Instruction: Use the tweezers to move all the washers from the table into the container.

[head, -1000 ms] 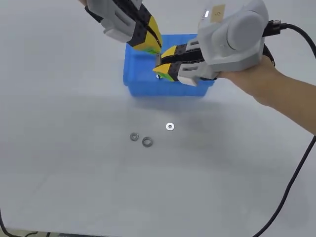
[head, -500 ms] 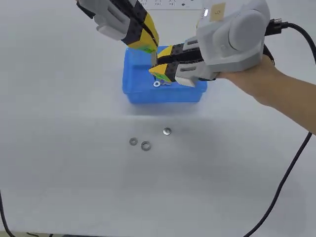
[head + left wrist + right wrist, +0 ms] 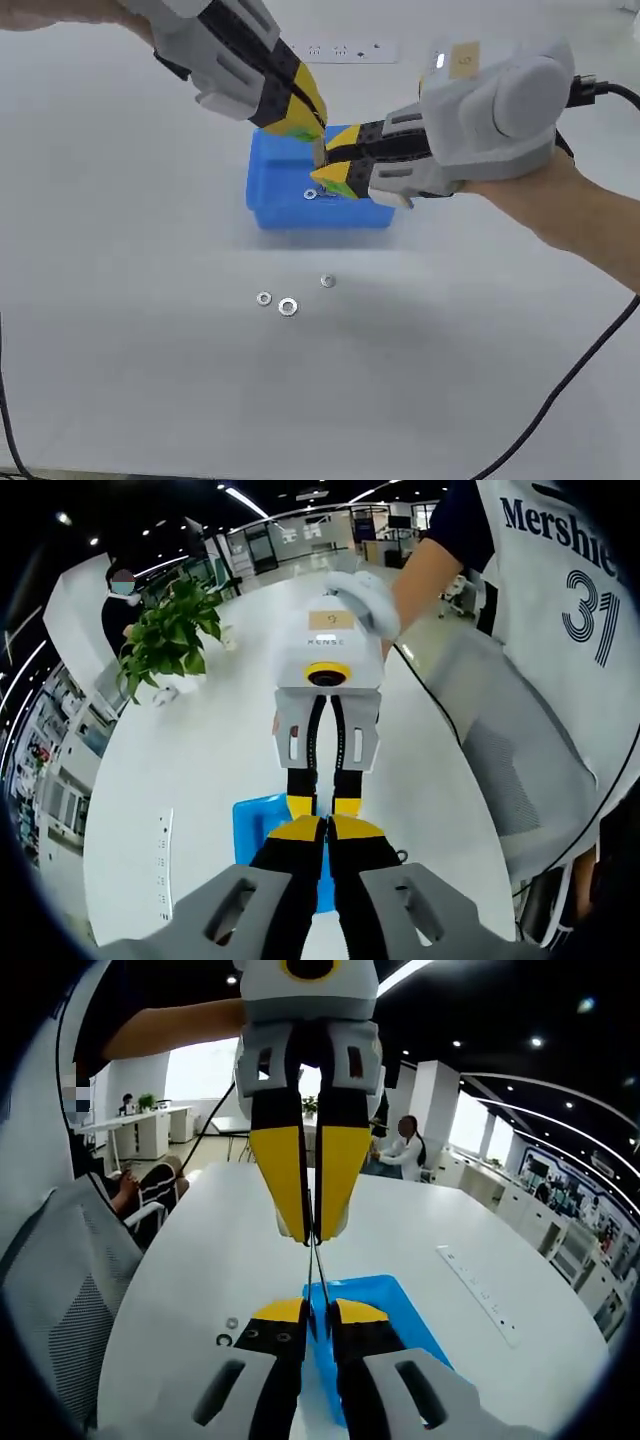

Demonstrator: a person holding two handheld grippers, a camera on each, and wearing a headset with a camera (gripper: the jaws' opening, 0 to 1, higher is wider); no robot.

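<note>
Left gripper (image 3: 308, 130) and right gripper (image 3: 333, 182) clamped tweezers (image 3: 313, 1270) above blue container (image 3: 270, 205), prongs nearly shut, washer (image 3: 310, 193) at tip; three washers (image 3: 288, 307) lay on table (image 3: 150, 330) before container

The rectangular blue plastic container (image 3: 285, 212) looked smooth, with a slight sheen. The small round metal washers (image 3: 288, 307) were bright and polished, and the white table (image 3: 150, 380) had a smooth, matt top. The left gripper (image 3: 305, 128) and right gripper (image 3: 325, 182) had matt pale-grey plastic shells and yellow-and-black plastic jaws. The thin tweezers (image 3: 312, 1260) were bare metal.
</note>
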